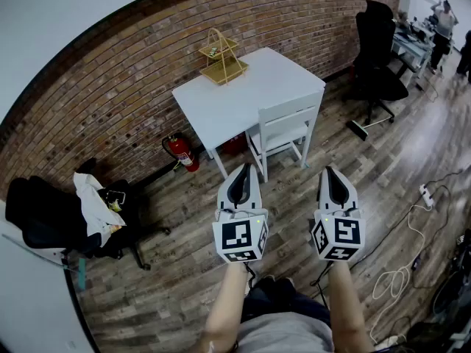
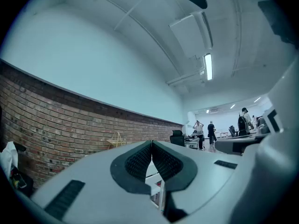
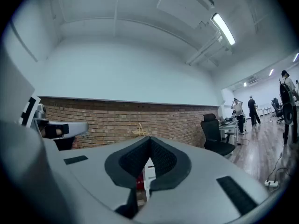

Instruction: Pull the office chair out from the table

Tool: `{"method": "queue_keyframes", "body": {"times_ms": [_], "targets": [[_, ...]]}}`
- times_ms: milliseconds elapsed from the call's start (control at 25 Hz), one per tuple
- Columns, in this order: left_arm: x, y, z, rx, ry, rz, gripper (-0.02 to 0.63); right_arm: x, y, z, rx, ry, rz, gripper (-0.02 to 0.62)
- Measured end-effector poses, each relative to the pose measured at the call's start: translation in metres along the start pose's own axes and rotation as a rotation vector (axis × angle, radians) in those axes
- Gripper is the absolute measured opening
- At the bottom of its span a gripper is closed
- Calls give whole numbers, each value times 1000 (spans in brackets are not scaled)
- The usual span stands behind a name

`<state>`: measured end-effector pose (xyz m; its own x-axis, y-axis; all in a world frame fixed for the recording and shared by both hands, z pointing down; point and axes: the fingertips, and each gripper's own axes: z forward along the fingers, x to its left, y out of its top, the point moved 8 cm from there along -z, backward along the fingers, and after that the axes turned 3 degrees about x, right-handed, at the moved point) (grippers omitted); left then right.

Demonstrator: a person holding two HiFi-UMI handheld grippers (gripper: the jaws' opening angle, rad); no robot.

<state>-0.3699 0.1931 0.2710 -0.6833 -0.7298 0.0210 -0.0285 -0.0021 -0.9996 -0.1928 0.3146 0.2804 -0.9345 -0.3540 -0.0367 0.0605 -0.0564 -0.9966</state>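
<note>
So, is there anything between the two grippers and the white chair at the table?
Nothing visible. Only bare wooden floor lies between the left gripper, the right gripper and the white chair, which is pushed in at the table.

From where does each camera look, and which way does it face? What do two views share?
Head view: on the person's head, facing steeply down at the white table, white chair and floor; shows forearms, left gripper, right gripper.
Left gripper view: on that gripper, level along its shut jaws toward the brick wall.
Right gripper view: likewise, toward the same wall; own shut jaws show.
Shared: both gripper views show the gold rack and black office chair.
</note>
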Motion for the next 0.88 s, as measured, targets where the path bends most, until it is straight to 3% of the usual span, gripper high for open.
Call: {"method": "queue_keyframes", "body": {"times_ms": [880], "targets": [[-9,-9,7,14,-1,0,15,-15,-2,-2,-14,-7,-41,14]]}}
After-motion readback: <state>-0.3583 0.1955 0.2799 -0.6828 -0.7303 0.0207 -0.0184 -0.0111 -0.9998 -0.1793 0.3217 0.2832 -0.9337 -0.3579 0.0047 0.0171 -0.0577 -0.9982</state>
